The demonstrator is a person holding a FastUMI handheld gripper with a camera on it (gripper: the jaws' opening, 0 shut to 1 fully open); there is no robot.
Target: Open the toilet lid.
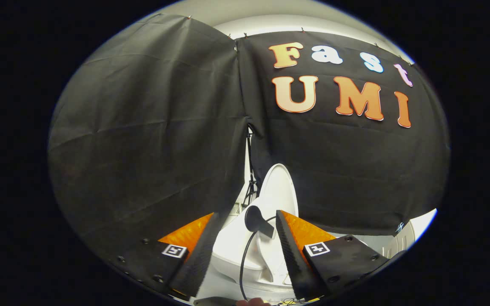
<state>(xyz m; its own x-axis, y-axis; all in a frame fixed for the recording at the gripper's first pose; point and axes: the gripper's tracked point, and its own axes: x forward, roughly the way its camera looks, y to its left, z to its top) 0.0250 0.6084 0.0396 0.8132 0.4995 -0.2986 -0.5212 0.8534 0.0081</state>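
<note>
Lid [280, 187] seen raised, upright against black cloth [143, 140], beyond fingers; task judged essentially done, nothing left but retreat. Long axis near vertical, rounded tip up, inner face toward claw [245, 250]. Claw spread wide, nothing gripped. Bowl [232, 255] seen between fingers, cable [245, 259] across it.

Black cloth [143, 140] was hung in two panels as the booth's wall, with a narrow gap left between them at the middle. Through that gap a thin dark stand [250, 178] was seen against a pale wall [270, 25], which also showed above the cloth. A black cable [245, 259] was draped in the near foreground, ending in a rounded dark plug-like head [254, 219].
</note>
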